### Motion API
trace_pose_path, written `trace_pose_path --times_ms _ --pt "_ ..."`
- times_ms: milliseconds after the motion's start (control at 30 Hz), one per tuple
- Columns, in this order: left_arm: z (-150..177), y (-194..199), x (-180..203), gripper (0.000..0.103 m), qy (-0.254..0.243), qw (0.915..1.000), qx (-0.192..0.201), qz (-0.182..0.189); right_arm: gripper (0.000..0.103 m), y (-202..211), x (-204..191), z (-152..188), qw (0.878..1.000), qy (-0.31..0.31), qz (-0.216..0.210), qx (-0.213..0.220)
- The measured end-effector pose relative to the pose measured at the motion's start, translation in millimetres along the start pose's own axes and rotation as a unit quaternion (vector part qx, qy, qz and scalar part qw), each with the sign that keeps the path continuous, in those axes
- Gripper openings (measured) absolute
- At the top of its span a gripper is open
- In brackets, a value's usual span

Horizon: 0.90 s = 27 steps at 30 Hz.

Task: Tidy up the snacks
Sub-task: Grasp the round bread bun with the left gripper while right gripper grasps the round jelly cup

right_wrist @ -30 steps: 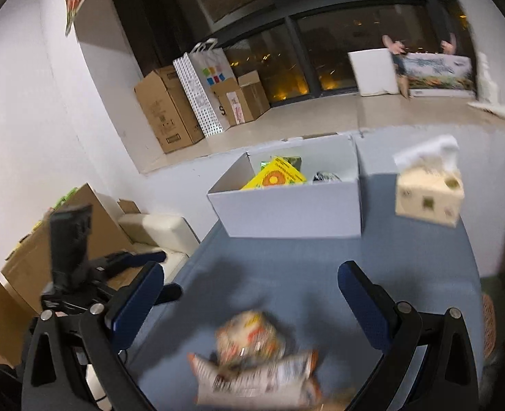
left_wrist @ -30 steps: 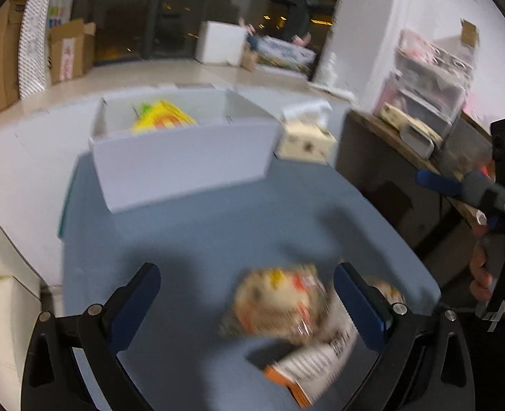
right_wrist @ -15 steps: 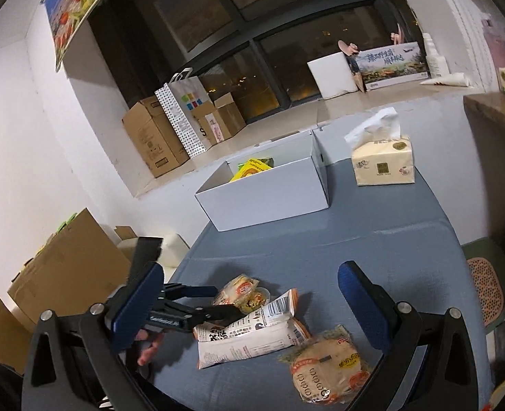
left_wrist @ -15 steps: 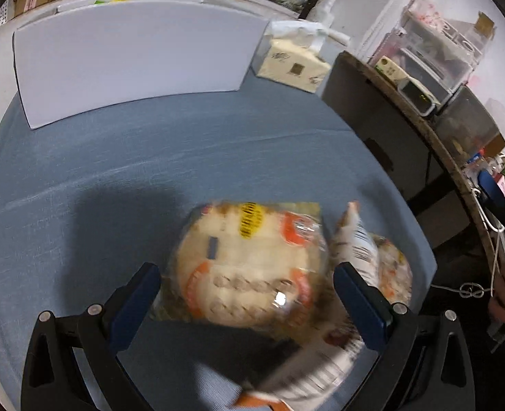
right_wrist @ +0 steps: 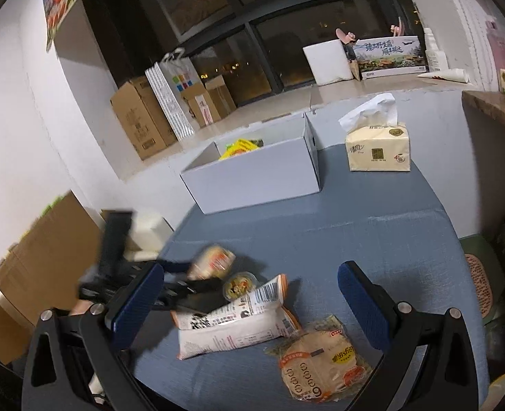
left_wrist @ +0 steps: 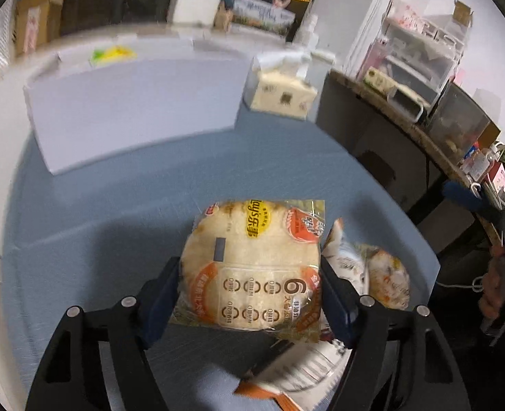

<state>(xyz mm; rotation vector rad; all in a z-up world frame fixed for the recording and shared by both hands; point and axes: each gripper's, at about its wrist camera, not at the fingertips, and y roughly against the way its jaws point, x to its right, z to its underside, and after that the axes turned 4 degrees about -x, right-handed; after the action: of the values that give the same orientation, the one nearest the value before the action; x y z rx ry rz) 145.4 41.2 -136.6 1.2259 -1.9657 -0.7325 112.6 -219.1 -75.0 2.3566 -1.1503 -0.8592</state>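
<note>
The left gripper (left_wrist: 250,294), its jaws just closed, clamps a round clear-wrapped cracker packet (left_wrist: 252,267); the right gripper (right_wrist: 252,304) gapes empty; a white cardboard box (right_wrist: 252,174) far behind holds one yellow snack (right_wrist: 238,145), three packets remaining.

I see dark windows (right_wrist: 252,27) above a pale sill (right_wrist: 286,106) with cardboard boxes (right_wrist: 139,120), white walls (right_wrist: 19,120), a blue-covered bench (right_wrist: 372,239) and a cluttered shelf (left_wrist: 420,65) at right.
</note>
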Motion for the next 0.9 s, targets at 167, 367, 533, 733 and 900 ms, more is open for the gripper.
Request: trace_pose_path --times_ms 167,367,533,733,900 --pt "4 51 6 0.079 -0.012 0.998 0.054 -0.03 0.103 -28 -17 -3 0.997 0.056 0.02 -0.05" --pt "19 101 14 0.079 -0.013 0.9932 0.106 -0.046 0.103 -93 -55 -5 0.973 0.178 0.057 -0.138" --pt "31 119 19 0.079 -0.012 0.9916 0.121 -0.045 0.103 -142 -68 -6 0.951 0.227 0.068 -0.199" --pt "37 130 13 0.079 -0.001 0.9907 0.132 -0.034 0.103 -179 -66 1 0.93 0.227 0.084 -0.278" --pt "40 130 15 0.079 0.0 0.9904 0.134 -0.034 0.103 -190 -59 8 0.924 0.218 0.087 -0.302"
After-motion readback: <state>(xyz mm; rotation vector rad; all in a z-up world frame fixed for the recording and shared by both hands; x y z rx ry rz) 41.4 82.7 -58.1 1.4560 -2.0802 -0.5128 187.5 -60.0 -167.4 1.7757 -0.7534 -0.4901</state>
